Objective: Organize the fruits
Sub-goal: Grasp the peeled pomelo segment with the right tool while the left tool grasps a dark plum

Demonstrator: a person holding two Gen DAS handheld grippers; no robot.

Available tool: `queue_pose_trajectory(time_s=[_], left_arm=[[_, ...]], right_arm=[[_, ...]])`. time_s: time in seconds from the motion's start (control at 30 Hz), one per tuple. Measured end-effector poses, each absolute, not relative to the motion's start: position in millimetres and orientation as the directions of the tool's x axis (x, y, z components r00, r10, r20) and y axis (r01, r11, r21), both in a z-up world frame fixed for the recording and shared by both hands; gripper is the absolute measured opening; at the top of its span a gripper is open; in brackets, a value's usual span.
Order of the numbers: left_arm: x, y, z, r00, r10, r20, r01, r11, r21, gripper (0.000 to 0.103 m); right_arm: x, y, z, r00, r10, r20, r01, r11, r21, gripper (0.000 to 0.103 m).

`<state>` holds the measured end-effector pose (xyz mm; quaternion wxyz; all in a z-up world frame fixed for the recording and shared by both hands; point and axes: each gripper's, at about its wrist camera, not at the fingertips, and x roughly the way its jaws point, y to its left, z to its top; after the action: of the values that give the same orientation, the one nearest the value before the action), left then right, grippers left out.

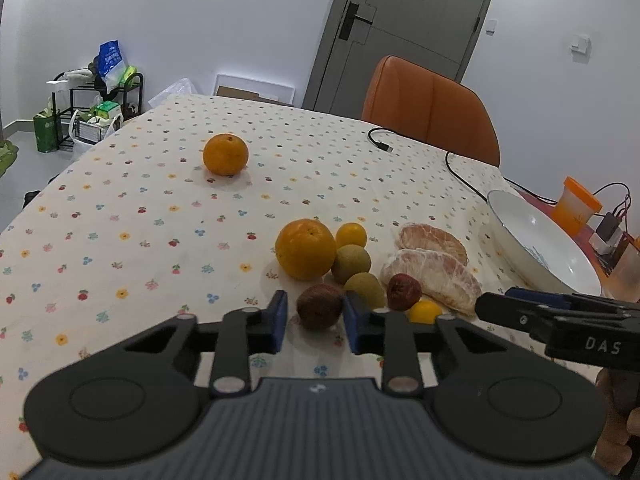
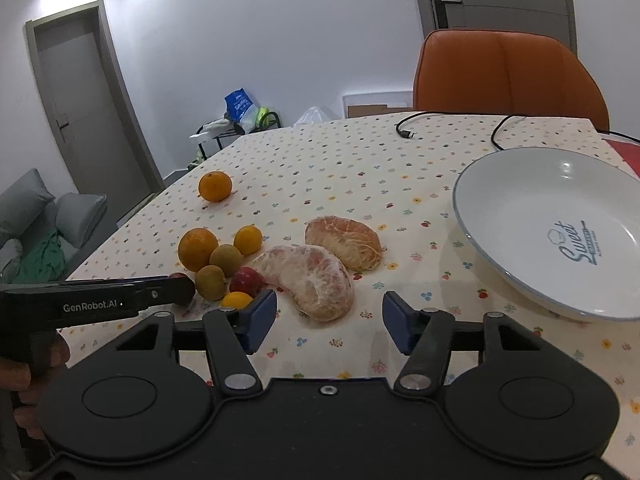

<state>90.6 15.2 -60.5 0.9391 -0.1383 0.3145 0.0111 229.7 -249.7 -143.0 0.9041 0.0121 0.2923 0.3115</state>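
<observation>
The left tool (image 1: 315,318) sits low over the bench (image 1: 140,208), its blue pads on either side of a brown fruit (image 1: 319,306); I cannot tell whether they grip it. The right tool (image 2: 329,322) hangs with its jaws wide apart and nothing between them, just short of the near pomelo piece (image 2: 310,282). The fruits lie bunched together: an orange (image 1: 305,249), two green ones, two small yellow ones, a red one (image 1: 403,291) and both pomelo pieces. A second orange (image 1: 225,154) sits well apart, farther back. The white plate (image 2: 532,208) stands bare to the right.
</observation>
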Motion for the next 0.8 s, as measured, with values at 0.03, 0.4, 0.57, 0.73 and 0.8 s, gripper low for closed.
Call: queue_pose_trajectory(time_s=[0.03,0.4,0.57,0.73,0.8], left_arm=[[91,16,-61,0.801,-0.068,-0.594,-0.109,0.96,-0.257,0.023],[79,34,-59,0.813,-0.034,-0.582,-0.164,0.945,-0.284,0.023],[76,41,-59,0.815,-0.015,-0.579,-0.188,0.939,-0.288,0.023],[74,44,-61,0.815,-0.016,-0.579,-0.195,0.934,-0.299,0.023],[74,45,-61,0.816,-0.016,-0.579,-0.196,0.933,-0.301,0.023]], right_arm=[[231,-248,-143,0.633,0.571,-0.522,-0.559,0.804,0.202,0.058],[244,-222,-149,0.624,0.556,-0.549,-0.595,0.793,0.128,0.058],[247,-216,-151,0.621,0.558,-0.551,-0.608,0.786,0.111,0.058],[250,-209,-152,0.622,0.554,-0.553,-0.623,0.778,0.079,0.058],[250,-207,-152,0.626,0.551,-0.552,-0.629,0.775,0.06,0.058]])
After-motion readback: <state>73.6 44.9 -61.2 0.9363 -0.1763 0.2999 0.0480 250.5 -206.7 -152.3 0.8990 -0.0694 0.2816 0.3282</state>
